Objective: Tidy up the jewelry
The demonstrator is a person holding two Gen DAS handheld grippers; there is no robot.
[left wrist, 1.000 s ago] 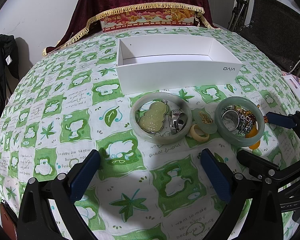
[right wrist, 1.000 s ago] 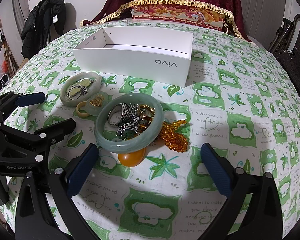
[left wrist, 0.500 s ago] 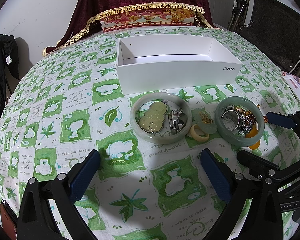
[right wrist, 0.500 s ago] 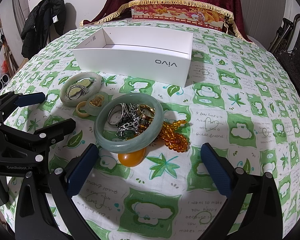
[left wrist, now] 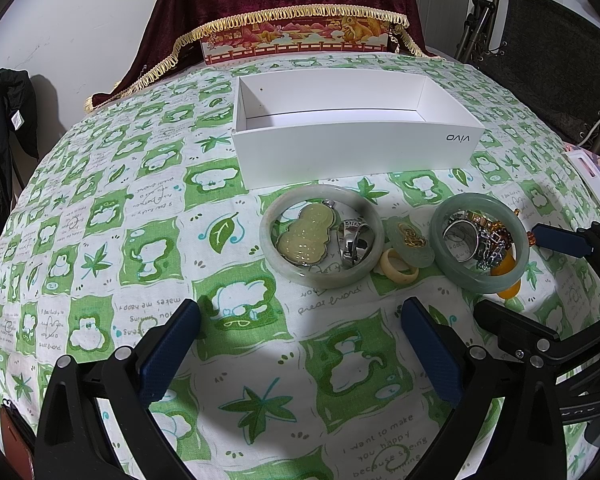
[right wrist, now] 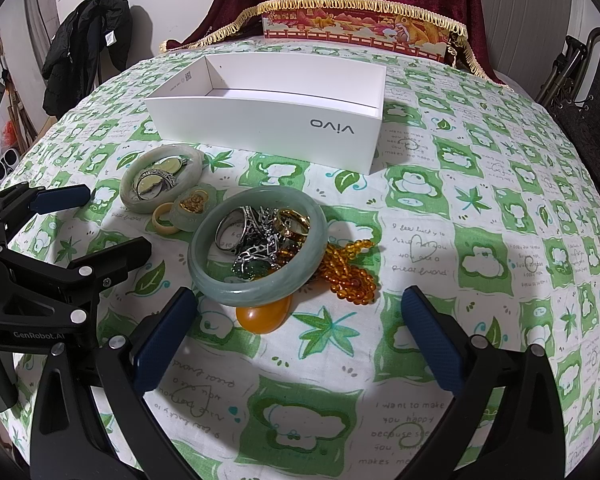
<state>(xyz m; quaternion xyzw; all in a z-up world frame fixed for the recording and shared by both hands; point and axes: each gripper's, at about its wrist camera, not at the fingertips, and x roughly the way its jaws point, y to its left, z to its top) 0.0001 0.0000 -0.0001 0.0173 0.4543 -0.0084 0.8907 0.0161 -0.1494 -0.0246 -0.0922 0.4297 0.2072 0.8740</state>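
Covering the table [left wrist: 100, 240] is a white cloth printed with green squares, leaves, cartoon animals and short lines of script. At 12 o'clock in the left wrist view a white open box [left wrist: 356, 148] marked "vivo" sits on it, its inside bare as far as can be seen. Behind the box a dark red cloth with gold fringe [left wrist: 292, 12] hangs over something at the far edge, with a red and gold picture panel [left wrist: 296, 38] beneath it. A white wall rises behind, a black garment [left wrist: 4, 140] hangs at 9 o'clock, and a dark folding chair [left wrist: 548, 52] stands at 2 o'clock.

Near the box lies the jewelry. A pale jade bangle [left wrist: 320, 236] rings a gourd-shaped pendant [left wrist: 306, 234] and a silver ring [left wrist: 354, 242]. At its 3 o'clock sit a cream ring [left wrist: 398, 270] and a small green pendant [left wrist: 410, 240], then a darker green bangle [right wrist: 258, 246] around a heap of rings and chains. Amber beads [right wrist: 348, 268] trail from its 4 o'clock, and an orange stone [right wrist: 264, 314] lies partly under its 6 o'clock edge.

The left tool [left wrist: 300, 356] hovers over bare cloth, jaws spread wide and holding nothing. The right tool [right wrist: 296, 344] is likewise spread wide and holds nothing, near the darker bangle.
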